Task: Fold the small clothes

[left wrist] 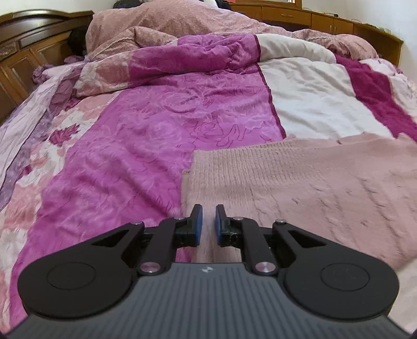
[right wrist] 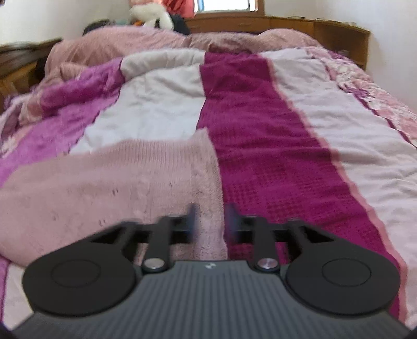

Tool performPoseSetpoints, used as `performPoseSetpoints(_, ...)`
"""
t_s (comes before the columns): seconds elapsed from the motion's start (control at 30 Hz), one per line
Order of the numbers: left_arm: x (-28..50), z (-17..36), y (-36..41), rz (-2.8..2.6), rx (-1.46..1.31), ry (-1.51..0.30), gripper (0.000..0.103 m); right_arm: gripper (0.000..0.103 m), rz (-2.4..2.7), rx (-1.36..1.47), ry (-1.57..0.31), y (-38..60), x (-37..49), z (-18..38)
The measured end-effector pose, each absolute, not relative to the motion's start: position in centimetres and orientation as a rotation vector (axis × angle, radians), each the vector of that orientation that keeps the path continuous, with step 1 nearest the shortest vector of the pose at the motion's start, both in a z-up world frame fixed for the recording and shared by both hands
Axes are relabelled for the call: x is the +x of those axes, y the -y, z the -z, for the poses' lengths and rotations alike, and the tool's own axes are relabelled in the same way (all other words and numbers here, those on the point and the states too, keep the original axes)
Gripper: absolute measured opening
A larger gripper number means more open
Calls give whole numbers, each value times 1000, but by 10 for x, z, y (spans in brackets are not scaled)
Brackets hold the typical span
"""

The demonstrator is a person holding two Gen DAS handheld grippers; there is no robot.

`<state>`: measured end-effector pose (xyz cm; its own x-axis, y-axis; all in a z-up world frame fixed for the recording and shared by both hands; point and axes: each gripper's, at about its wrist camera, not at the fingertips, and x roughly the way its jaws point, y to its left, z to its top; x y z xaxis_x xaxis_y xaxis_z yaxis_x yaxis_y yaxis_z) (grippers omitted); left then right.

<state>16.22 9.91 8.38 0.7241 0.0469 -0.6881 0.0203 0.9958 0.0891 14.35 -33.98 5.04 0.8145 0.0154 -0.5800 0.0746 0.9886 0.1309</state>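
Note:
A pale pink knitted garment (left wrist: 299, 182) lies flat on the bed, filling the lower right of the left wrist view and the lower left of the right wrist view (right wrist: 104, 182). My left gripper (left wrist: 209, 216) is at the garment's left part, its blue pads nearly together with a strip of pink knit pinched between them. At the garment's right edge, where it meets a dark magenta stripe, my right gripper (right wrist: 211, 216) stands open. Its fingers are blurred and the knit shows in the gap, untouched by the pads.
The bed is covered by a quilt in magenta (left wrist: 156, 130), cream (right wrist: 156, 112) and dark magenta (right wrist: 260, 143) stripes. A bunched pink duvet (left wrist: 169, 23) lies at the far end. Wooden cabinets (left wrist: 26, 52) and a headboard shelf (right wrist: 312, 28) border the bed.

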Motion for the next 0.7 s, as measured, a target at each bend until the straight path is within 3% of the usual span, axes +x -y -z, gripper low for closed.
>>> performPoseSetpoints(0.03,156,-88,-101,-20,83,-770,14,64,25,166,-606,342,138,-53)
performPoseSetpoints(0.43,84,-93,-112,-79,-142,-856,14,63,66,559,-645,368,94,-42)
performPoseSetpoints(0.63,80,-88,-103,-106,-122,-873,15,65,76,734,-663,368,88,-20)
performPoseSetpoints(0.7,80,-86,-99,-110,-105,-880,21,65,83,740,-652,365,88,-18)
